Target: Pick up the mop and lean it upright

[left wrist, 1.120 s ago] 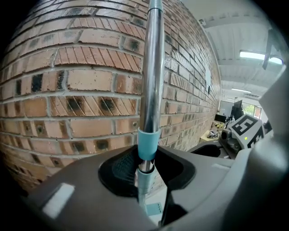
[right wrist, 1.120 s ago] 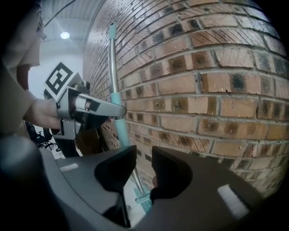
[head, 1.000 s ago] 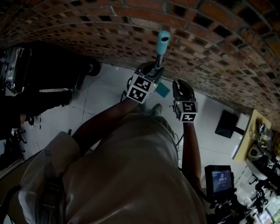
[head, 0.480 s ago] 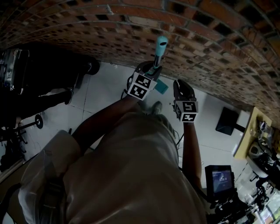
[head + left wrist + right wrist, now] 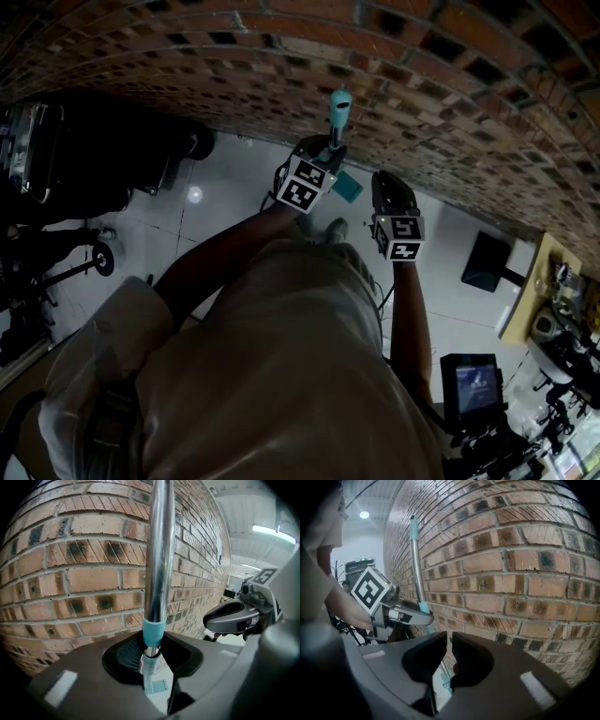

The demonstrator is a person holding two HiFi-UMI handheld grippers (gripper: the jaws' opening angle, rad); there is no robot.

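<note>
2 grippers, upper centre: our left gripper clamps the mop upright by the brick wall, our right gripper has just closed empty. We judge its metal pole stiff, slick, light; teal collar grips best.

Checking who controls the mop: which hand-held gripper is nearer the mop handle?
Left. The left hand-held gripper grips the mop handle; the right hand-held gripper, jaws just closed on nothing, sits apart to the handle's right.
</note>
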